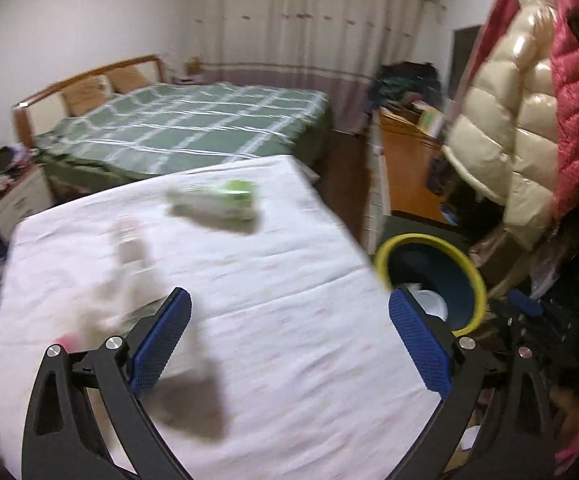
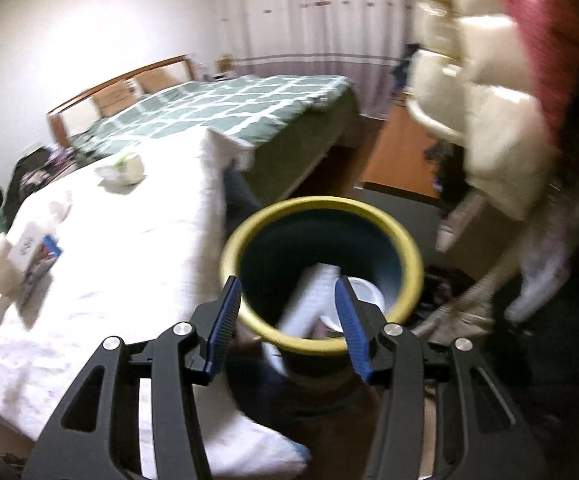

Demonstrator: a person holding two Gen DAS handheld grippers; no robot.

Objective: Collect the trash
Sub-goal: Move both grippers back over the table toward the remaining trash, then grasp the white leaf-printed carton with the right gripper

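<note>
Both tongs: the right tongs (image 2: 287, 320), half open, have a white wrapper (image 2: 309, 300) between them, grip unclear, over the yellow-rimmed bin (image 2: 409, 248); release it inside. Left tongs (image 1: 289, 340) gape empty above the bench (image 1: 289, 240), near the green packet (image 1: 225, 200).

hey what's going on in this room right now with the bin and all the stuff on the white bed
A person with a handheld gripper in each hand is collecting trash. The right gripper sits over the yellow-rimmed bin, a white paper-like piece between its fingers, though blur hides whether they still press it. The left gripper is wide open and empty above the white bedcover, where a green-and-white pack and some blurred white packaging still lie.
</note>
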